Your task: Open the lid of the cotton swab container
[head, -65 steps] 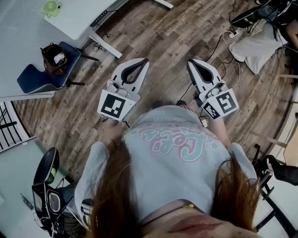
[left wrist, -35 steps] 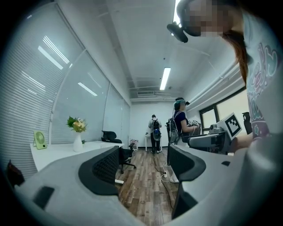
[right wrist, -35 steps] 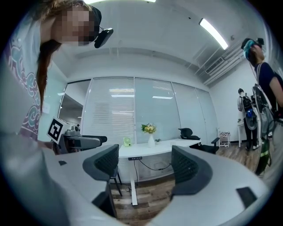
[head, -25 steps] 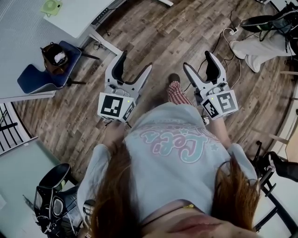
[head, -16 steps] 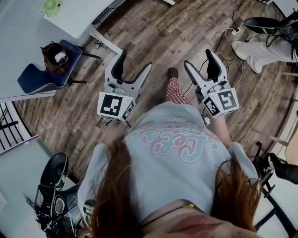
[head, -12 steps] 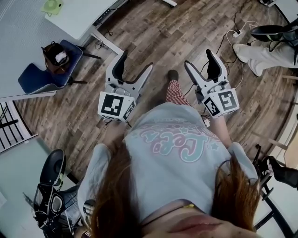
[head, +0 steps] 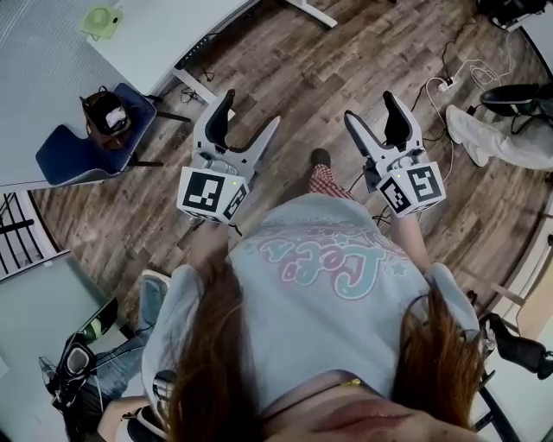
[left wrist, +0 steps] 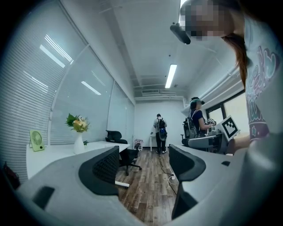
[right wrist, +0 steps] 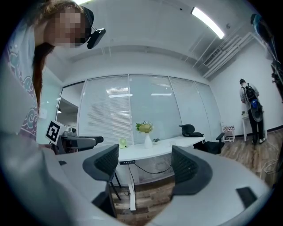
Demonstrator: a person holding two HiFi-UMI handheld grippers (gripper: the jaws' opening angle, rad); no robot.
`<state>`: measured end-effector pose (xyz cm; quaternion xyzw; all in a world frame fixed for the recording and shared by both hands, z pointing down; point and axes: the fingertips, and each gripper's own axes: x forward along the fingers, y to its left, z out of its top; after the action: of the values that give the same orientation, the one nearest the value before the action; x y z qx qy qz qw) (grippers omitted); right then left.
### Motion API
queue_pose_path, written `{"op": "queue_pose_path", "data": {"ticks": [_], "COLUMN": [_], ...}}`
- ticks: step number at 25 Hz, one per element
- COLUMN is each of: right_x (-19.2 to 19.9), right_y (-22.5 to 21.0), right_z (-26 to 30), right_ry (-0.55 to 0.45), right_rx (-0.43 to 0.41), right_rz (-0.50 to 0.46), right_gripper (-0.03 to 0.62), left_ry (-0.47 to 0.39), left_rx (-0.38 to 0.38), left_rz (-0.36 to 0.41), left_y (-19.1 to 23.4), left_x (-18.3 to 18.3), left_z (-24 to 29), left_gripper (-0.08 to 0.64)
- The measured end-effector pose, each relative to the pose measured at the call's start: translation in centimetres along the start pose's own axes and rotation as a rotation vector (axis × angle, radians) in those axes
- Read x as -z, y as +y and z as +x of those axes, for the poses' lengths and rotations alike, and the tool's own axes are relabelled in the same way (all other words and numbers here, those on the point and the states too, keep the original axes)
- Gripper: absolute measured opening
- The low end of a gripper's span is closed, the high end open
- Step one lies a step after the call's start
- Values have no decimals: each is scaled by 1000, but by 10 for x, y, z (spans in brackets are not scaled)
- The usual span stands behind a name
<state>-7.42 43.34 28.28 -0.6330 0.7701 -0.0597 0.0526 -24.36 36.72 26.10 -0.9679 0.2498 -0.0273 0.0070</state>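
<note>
The white bench (head: 164, 26) fills the upper left corner of the head view, with a small green fan (head: 99, 17) on it, and more of it shows now than a few moments ago, so the person appears to be walking toward it. Just below the bench stands a blue chair (head: 73, 151) that carries a brown bag (head: 108, 112). To the right of the bench, over the wooden floor (head: 294, 60), the left tongs (head: 251, 108) are now spread wide instead of pressed together as earlier. The left gripper view confirms that nothing stands between the jaws, only the floor and the far end of the room. Further right from the bench, the right tongs (head: 370, 106) have made the same change: they are spread and empty, and the right gripper view looks past them at the bench and a vase of flowers (right wrist: 145, 133) on it. I judge that this opening is a preparation for a grasp and that the task itself is not yet begun. The cotton swab container shows in no view, so I cannot tell where it lies relative to either tongs. It may wait on the bench, but nothing there can be recognised as it.
</note>
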Motion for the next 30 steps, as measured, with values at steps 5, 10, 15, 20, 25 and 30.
{"op": "queue_pose_path", "data": {"ticks": [5, 10, 15, 20, 25, 30], "right_x": [-17, -24, -26, -29, -32, -35], "right_y": [-22, -46, -75, -103, -133, -162], "right_z": [47, 80, 101, 117, 130, 144], "right_ry": [-13, -5, 4, 7, 12, 15], "right_rx": [-37, -60, -63, -69, -78, -97], "right_rz": [-18, -31, -26, -21, -19, -18], "right_gripper": [360, 360, 360, 360, 360, 360], "left_ry": [-8, -3, 7, 2, 7, -2], "left_rx": [-12, -34, -48, -53, -46, -49], "left_rz": [5, 7, -11, -11, -11, -29], "left_y": [28, 50, 62, 67, 67, 67], "left_x": [-9, -11, -10, -15, -13, -11], "left_z": [36, 67, 97, 129, 161, 194], "left_gripper": [322, 322, 322, 324, 322, 322]}}
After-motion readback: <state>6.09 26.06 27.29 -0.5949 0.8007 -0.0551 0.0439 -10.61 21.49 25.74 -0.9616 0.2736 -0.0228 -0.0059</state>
